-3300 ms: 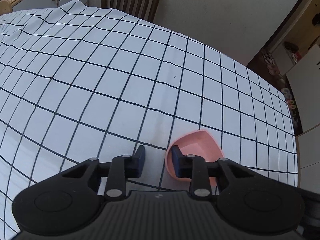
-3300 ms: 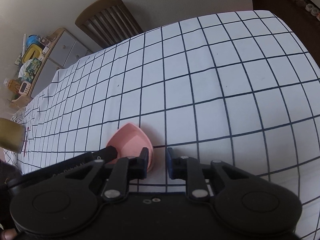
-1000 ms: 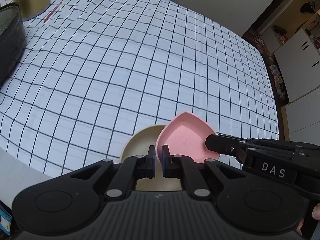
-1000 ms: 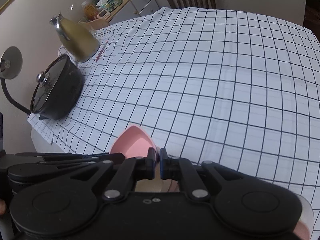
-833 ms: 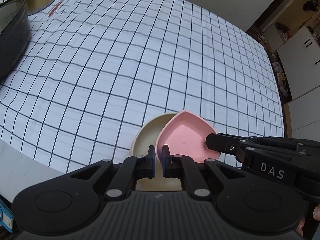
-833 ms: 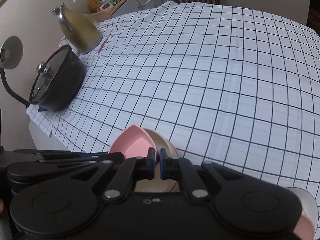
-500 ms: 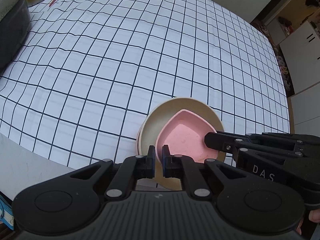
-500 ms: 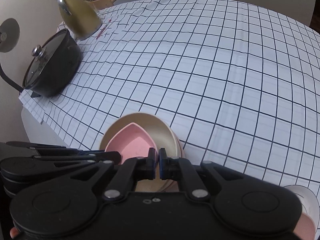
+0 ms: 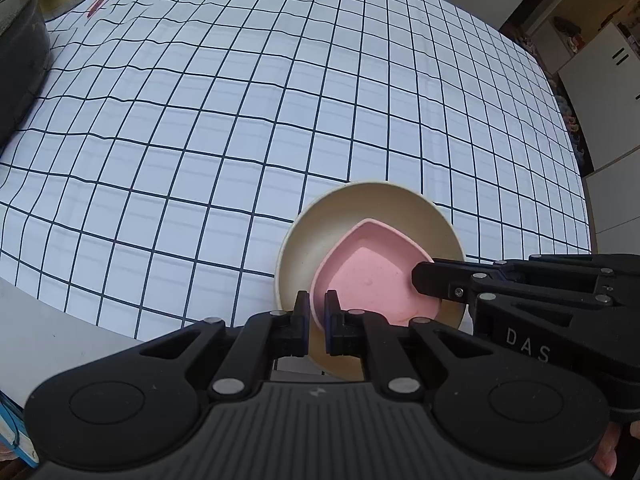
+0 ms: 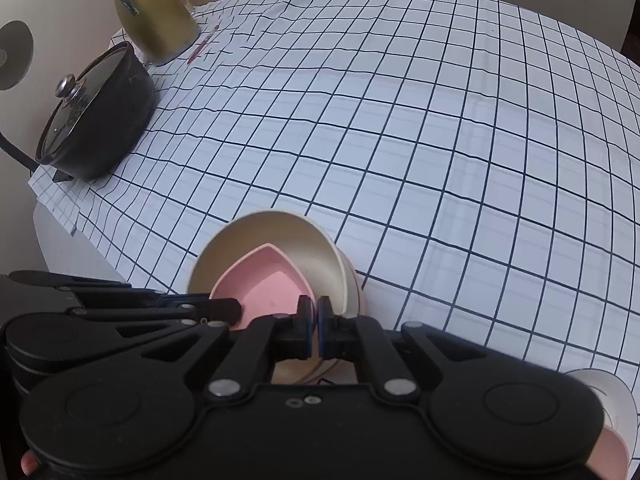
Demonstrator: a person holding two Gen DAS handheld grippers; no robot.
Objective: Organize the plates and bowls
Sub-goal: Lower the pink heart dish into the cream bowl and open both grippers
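Half a second earlier the pink dish (image 9: pixel 370 274) was held slightly higher over the beige bowl (image 9: pixel 320 240); it is now seen lower inside the bowl, and more of the bowl's inner wall is visible around it. Three seconds earlier the dish lay alone on the cloth, with both sets of fingers spread apart beside it.

The rim of the pink dish is pinched on its near-left edge by the left gripper (image 9: pixel 316 312), whose blue-padded fingers are drawn narrow with only the thin rim between them. The opposite edge is clamped in the same way by the right gripper (image 10: pixel 314 322), its fingers nearly meeting on the rim. In the left wrist view the right gripper (image 9: pixel 424 280) is seen entering from the right.

The dish is matte, smooth and heart- or teardrop-shaped, with a pointed far end. The beige bowl (image 10: pixel 276 240) is round, deep and matte, and appears to sit on other stacked ware. It stands near the table's edge on a white tablecloth (image 10: pixel 400 120) with a black grid, wrinkled toward the far-left corner. A black pot (image 10: pixel 100 116) with a glass lid and metal knob, and an olive-gold jug (image 10: pixel 156 16), are seen at the far left.
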